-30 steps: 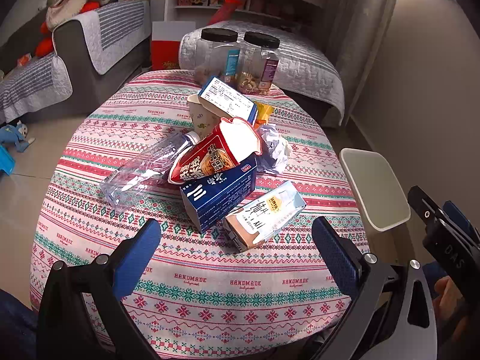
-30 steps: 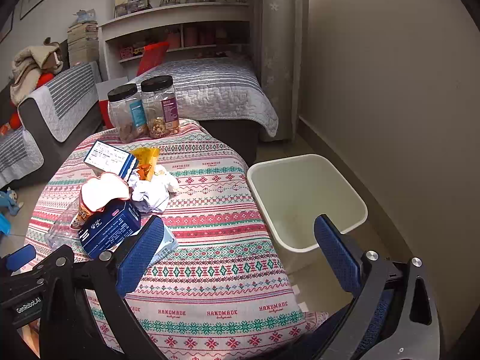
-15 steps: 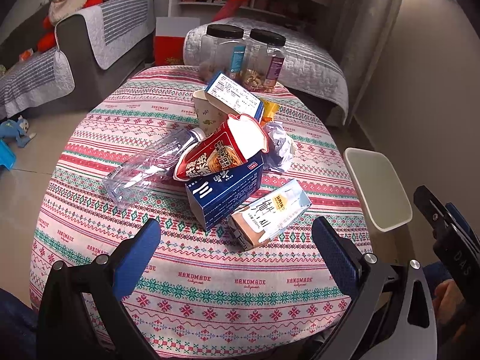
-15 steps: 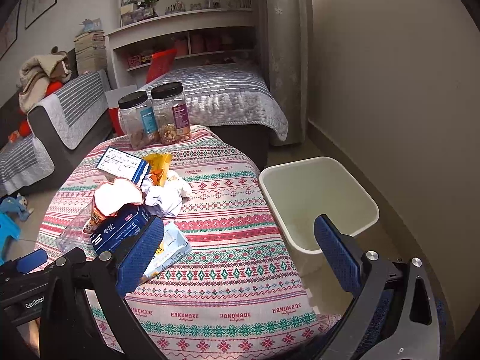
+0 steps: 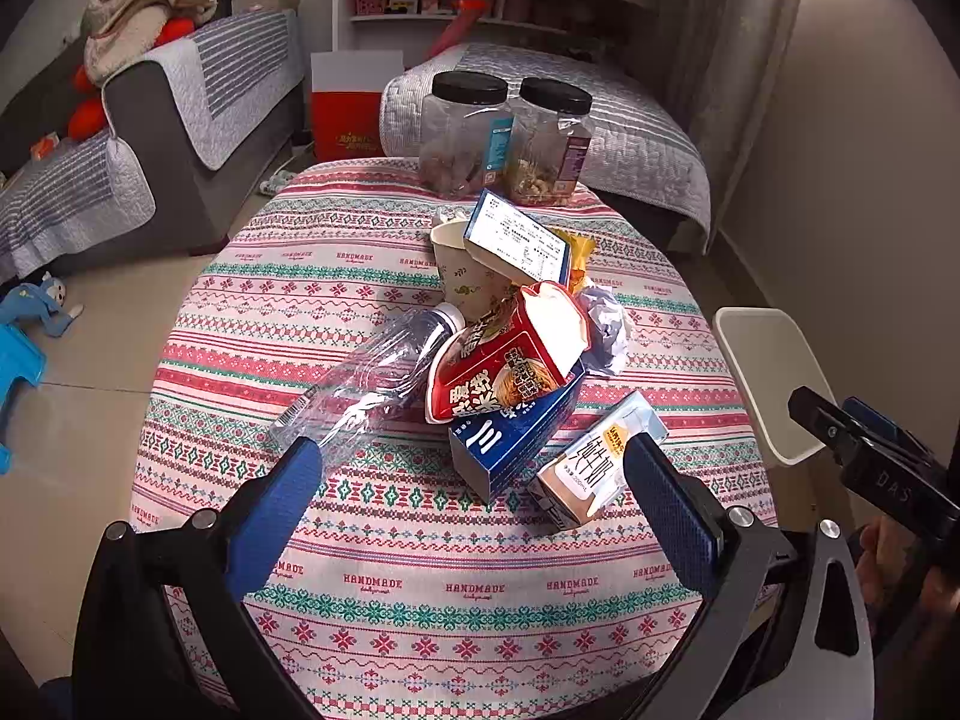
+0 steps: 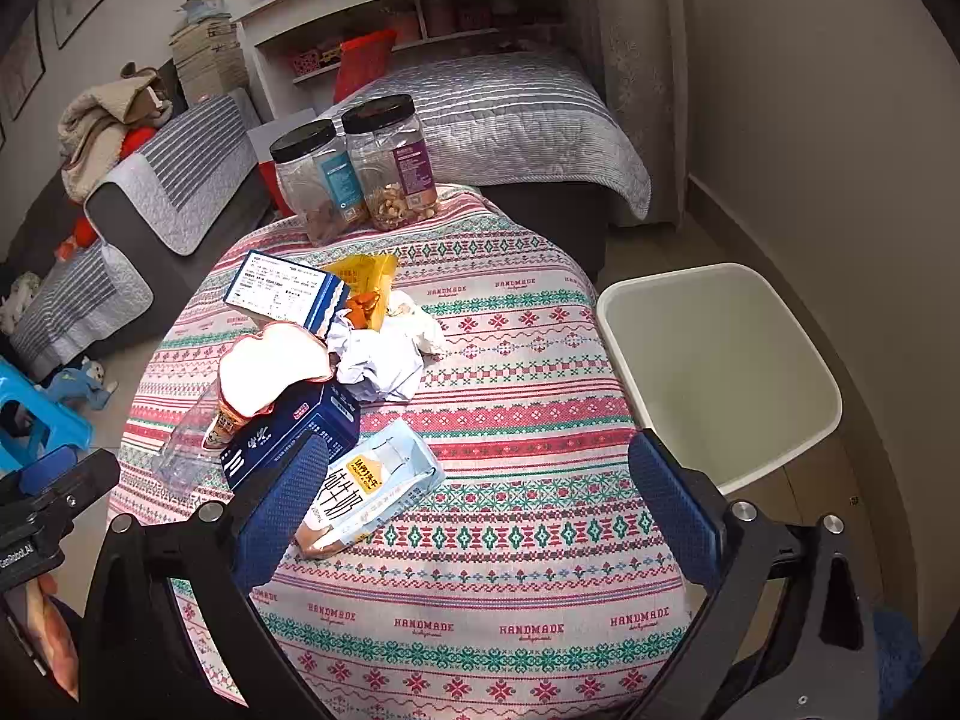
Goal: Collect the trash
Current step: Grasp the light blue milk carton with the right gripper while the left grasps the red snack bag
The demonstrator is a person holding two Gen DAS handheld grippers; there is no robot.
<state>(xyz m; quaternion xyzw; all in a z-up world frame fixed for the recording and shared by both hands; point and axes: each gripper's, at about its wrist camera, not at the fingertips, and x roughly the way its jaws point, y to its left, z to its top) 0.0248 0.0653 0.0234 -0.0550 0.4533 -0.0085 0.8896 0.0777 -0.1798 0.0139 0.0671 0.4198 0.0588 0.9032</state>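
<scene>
1. Trash lies heaped mid-table (image 5: 384,588): milk carton (image 5: 600,468) nearest, beside blue box (image 5: 510,438) and red noodle cup (image 5: 510,360).
2. Left gripper (image 5: 468,480) and right gripper (image 6: 474,480) hover wide apart, holding nothing.
3. White bin (image 6: 720,372) stands beside the table, seemingly empty.

A round table (image 5: 384,546) under a patterned "HANDMADE" cloth carries two black-lidded clear jars (image 5: 465,132) (image 5: 549,141) at its far edge. Mid-table lie a clear plastic bottle (image 5: 372,384), a blue carton (image 5: 516,432), a small milk carton (image 5: 600,462), crumpled paper (image 6: 381,360) and a paper cup (image 5: 465,276).
</scene>
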